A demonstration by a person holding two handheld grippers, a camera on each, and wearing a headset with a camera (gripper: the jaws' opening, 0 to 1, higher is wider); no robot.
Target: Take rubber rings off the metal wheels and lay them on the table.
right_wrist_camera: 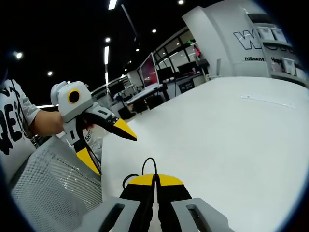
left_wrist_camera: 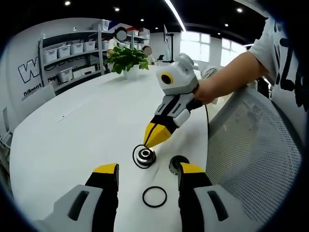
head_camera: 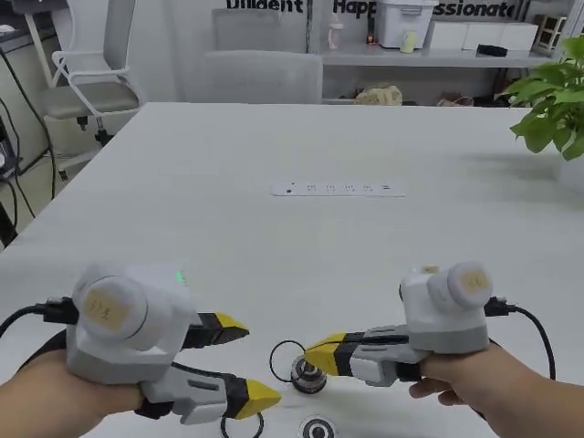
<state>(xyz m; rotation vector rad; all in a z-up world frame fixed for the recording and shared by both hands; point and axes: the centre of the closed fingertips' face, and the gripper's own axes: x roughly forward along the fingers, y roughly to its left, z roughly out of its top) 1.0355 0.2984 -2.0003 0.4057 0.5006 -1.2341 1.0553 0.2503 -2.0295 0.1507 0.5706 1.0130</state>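
At lower centre, right gripper (head_camera: 318,349) clamped on ring (head_camera: 272,360), left gripper (head_camera: 263,362) spread — peel upward, clear of wheel (head_camera: 308,374).

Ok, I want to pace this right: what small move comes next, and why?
Probably draw the right gripper up and back: it looks shut on the thin black rubber ring, which loops partly off the small round metal wheel but isn't free yet, so a gentle pull should clear it.

Two metal wheels (left_wrist_camera: 145,156), two rubber rings (left_wrist_camera: 154,196)
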